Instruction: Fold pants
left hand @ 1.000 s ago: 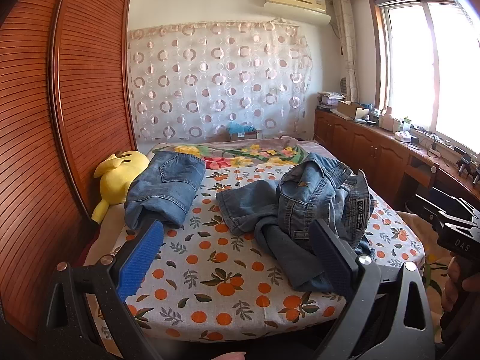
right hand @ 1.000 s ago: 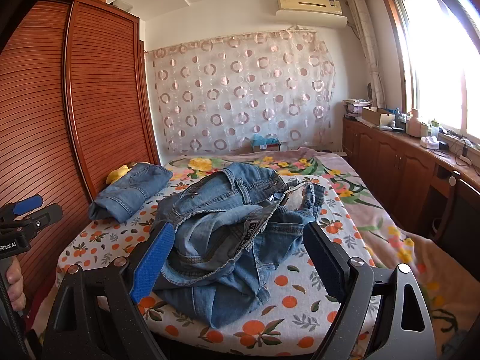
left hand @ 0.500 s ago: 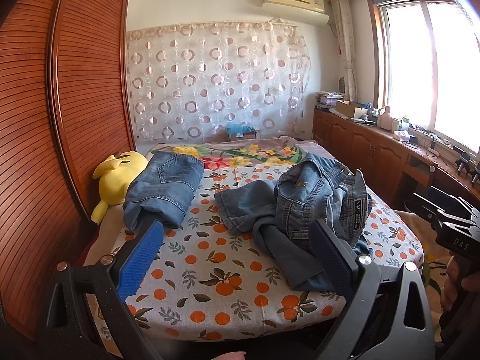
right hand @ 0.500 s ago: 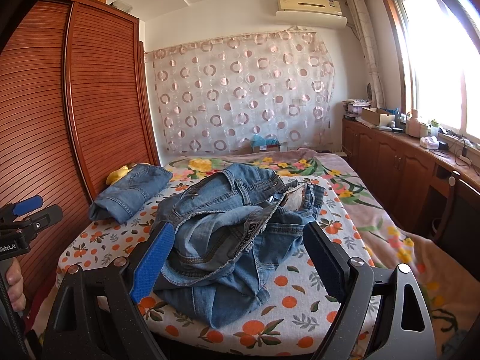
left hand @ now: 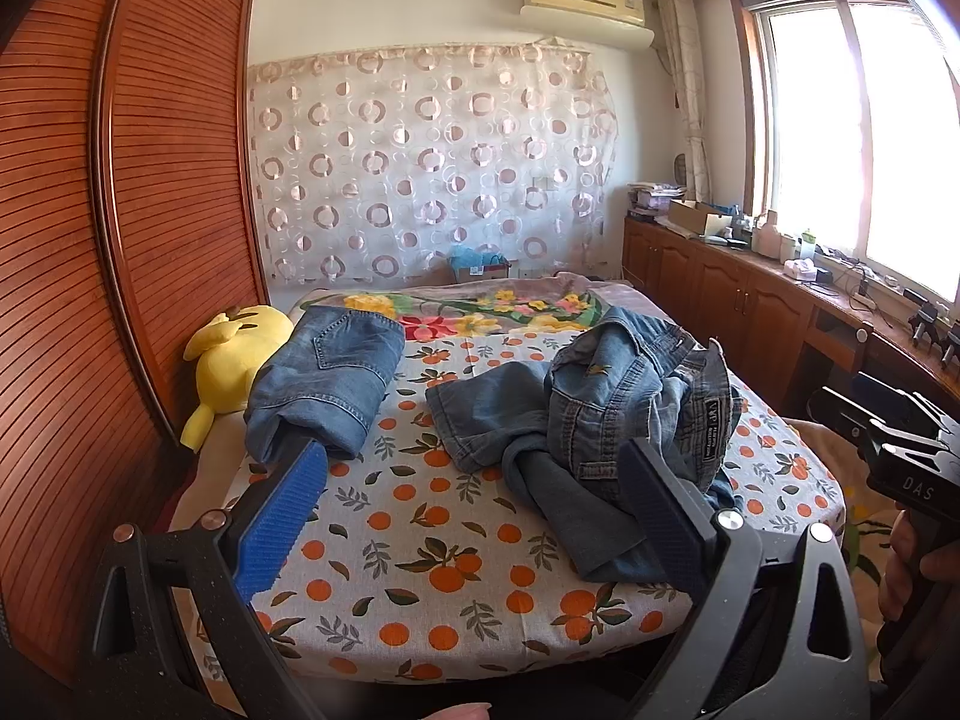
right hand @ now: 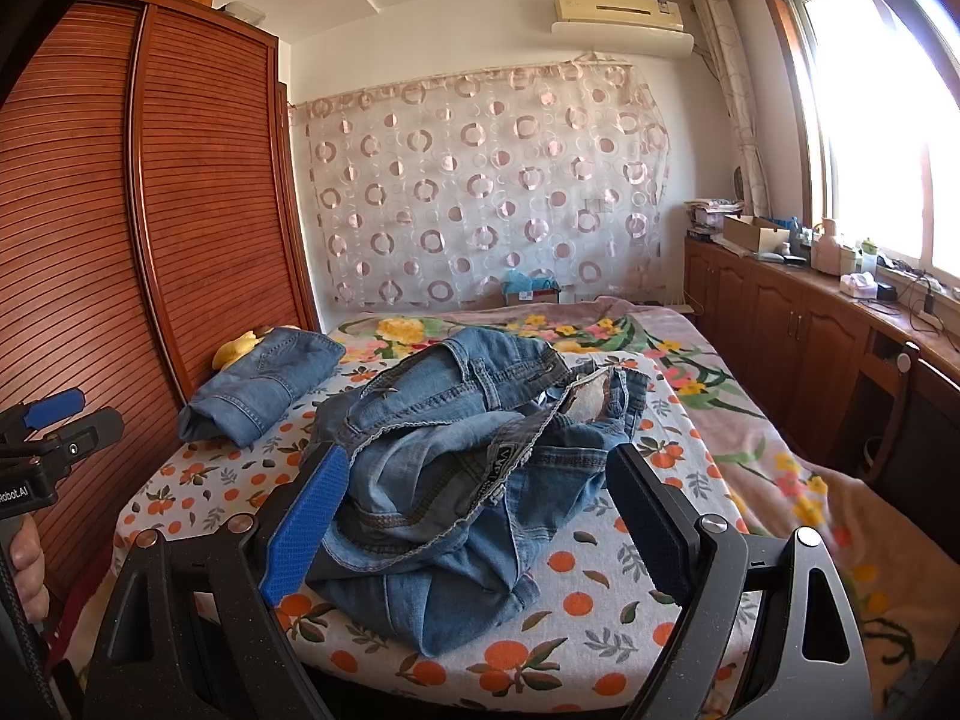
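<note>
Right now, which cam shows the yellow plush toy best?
Left wrist: the yellow plush toy shows nearly whole, beside the folded blue jeans by the wardrobe. Right wrist shows only a yellow sliver behind those jeans.

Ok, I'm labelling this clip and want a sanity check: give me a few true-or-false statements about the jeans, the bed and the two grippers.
1. The crumpled jeans lie in a heap on the orange-print sheet. True.
2. The left gripper is clamped on a trouser leg. False: it is open and holds nothing.
3. The folded jeans sit beside the yellow plush toy. True.
4. The right gripper is shut. False: its jaws stand wide apart, short of the heap.
5. The folded jeans rest on top of the crumpled heap. False: they lie apart, nearer the wardrobe.
</note>
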`<state>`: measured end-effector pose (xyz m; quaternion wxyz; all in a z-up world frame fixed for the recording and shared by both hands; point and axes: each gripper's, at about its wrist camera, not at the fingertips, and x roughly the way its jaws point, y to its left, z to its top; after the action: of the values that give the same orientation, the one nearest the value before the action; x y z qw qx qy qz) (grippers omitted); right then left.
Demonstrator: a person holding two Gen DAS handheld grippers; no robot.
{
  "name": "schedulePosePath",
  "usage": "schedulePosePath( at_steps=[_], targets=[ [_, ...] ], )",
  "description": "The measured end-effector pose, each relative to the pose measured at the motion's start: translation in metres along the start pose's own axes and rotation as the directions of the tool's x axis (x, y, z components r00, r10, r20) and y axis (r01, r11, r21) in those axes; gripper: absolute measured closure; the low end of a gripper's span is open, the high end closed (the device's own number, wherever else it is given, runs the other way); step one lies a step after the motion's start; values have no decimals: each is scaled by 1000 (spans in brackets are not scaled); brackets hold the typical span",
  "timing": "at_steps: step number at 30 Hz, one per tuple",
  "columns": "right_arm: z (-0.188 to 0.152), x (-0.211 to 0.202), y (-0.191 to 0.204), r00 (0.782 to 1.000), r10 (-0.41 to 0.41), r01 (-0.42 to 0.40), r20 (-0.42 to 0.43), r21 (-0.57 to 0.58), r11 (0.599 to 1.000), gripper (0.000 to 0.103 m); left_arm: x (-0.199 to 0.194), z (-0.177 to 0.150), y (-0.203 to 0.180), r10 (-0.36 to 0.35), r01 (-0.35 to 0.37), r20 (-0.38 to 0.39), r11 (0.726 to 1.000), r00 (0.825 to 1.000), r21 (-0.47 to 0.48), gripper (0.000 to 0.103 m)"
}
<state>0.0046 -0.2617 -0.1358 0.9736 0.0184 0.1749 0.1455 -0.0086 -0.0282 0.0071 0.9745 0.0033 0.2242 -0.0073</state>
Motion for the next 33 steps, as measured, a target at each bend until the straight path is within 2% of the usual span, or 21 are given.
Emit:
schedulePosePath(
  at_steps=[11, 18, 27, 30, 33],
  targets=[
    [-4, 6, -3, 1000, 6, -6, -31, 10, 1000, 14, 17, -8, 10, -18, 18, -52, 1000, 998, 5, 5],
    [-6, 12, -11, 998, 8, -7, -61, 17, 1000, 14, 44, -19, 9, -58, 63, -127, 997, 990, 37, 5],
    [-3, 29, -30, 994, -14, 16, -111, 17, 1000, 14, 83, -23, 2, -110, 123, -169, 990, 979, 68, 5],
    [2, 34, -37, 992, -20, 21, -121, 6, 1000, 18, 95, -22, 1, -128, 143, -177, 987, 976, 78, 7],
    [7, 41, -41, 991, -16, 16, -131, -6, 1000, 26, 106, -22, 1, -159, 179, -195, 980, 968, 88, 13]
  ],
)
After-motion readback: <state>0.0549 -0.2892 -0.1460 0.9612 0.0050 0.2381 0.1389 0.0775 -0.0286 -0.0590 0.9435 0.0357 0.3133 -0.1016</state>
